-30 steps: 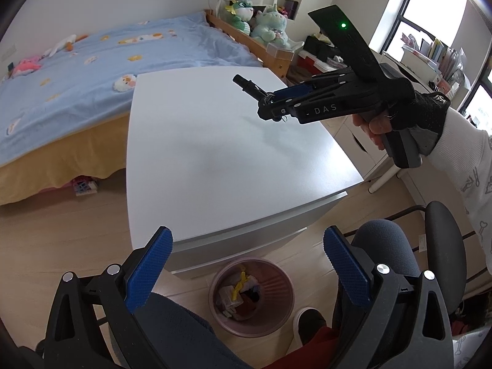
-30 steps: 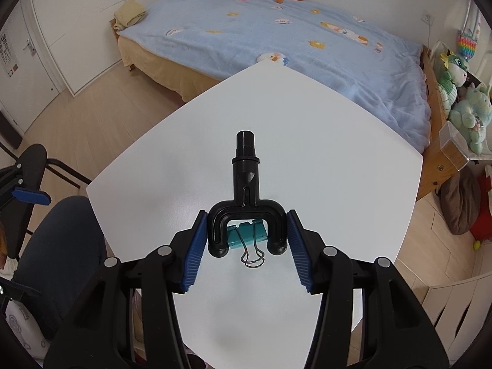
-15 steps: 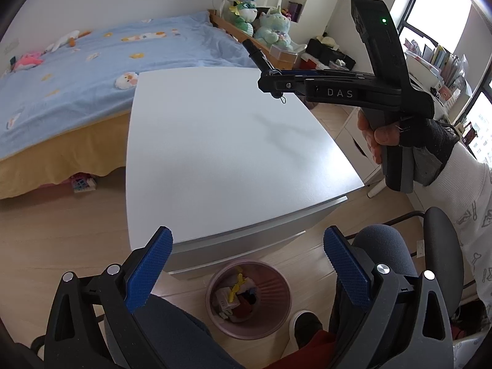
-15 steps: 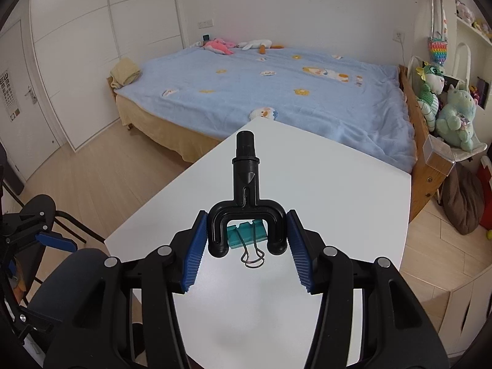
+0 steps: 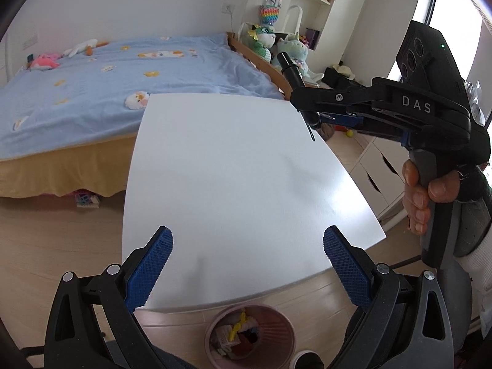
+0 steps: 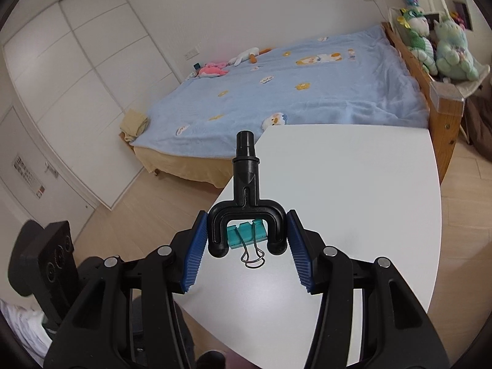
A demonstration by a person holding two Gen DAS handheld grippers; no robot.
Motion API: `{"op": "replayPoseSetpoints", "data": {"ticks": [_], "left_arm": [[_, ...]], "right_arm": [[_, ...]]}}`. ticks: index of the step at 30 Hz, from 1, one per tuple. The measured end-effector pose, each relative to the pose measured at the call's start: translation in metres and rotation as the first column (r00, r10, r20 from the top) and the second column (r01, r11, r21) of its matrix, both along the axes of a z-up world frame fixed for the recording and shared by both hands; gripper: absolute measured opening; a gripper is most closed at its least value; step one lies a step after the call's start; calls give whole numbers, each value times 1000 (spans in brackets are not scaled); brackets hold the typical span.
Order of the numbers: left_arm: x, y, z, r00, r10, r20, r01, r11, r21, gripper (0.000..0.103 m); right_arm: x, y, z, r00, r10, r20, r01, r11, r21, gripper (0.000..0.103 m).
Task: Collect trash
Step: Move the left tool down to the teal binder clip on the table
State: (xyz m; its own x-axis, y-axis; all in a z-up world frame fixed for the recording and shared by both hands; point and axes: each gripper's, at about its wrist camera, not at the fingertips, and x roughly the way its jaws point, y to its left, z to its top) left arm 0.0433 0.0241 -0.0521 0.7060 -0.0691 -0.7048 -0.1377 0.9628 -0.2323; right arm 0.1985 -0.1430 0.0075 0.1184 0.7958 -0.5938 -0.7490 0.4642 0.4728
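Above the white tabletop (image 6: 353,184), the right claw (image 6: 247,240) is clenched on a black forked part (image 6: 246,190) that carries a teal binder clip (image 6: 246,233), both held clear of the surface. The left claw (image 5: 246,261) hangs released with nothing between its pads. The pink bin (image 5: 250,335) stands on the floor beneath the near edge, already holding scraps. The step in hand appears to be carrying the piece to the bin; next, the right claw must travel back over the edge, above the bin mouth, and let go. "DAS" is printed on the right tool's side.
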Motion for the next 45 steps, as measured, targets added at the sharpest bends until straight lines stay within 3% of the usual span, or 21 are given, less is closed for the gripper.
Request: {"op": "replayPoseSetpoints", "data": {"ticks": [5, 14, 19, 28, 31, 33, 37, 40, 42, 45], "left_arm": [[13, -8, 8, 997, 16, 75, -18, 999, 34, 95], [30, -10, 13, 989, 56, 139, -62, 997, 38, 95], [37, -8, 11, 983, 106, 152, -101, 994, -44, 95], [38, -3, 13, 956, 222, 193, -183, 962, -202, 90], [41, -2, 13, 949, 249, 193, -204, 953, -224, 86], [43, -1, 10, 949, 259, 179, -212, 946, -245, 76], [44, 0, 5, 949, 269, 161, -214, 932, -293, 71], [45, -2, 4, 953, 257, 162, -201, 932, -301, 70], [45, -2, 3, 955, 254, 153, -199, 932, -302, 61], [44, 0, 2, 957, 249, 148, -199, 936, -290, 61]], "right_arm": [[5, -1, -3, 994, -38, -101, 41, 999, 34, 51], [3, 5, -6, 984, -63, -167, 68, 997, 24, 51], [3, 6, -8, 975, -81, -208, 91, 995, 39, 51], [5, 5, -14, 959, -104, -265, 123, 991, 55, 51], [4, 5, -15, 954, -106, -279, 128, 990, 61, 51], [3, 5, -15, 953, -109, -284, 131, 989, 62, 51], [3, 5, -14, 951, -108, -290, 132, 989, 66, 51], [3, 6, -14, 951, -105, -289, 130, 989, 68, 51], [3, 6, -14, 952, -106, -288, 131, 989, 69, 51], [3, 5, -14, 951, -112, -287, 136, 989, 65, 51]]}}
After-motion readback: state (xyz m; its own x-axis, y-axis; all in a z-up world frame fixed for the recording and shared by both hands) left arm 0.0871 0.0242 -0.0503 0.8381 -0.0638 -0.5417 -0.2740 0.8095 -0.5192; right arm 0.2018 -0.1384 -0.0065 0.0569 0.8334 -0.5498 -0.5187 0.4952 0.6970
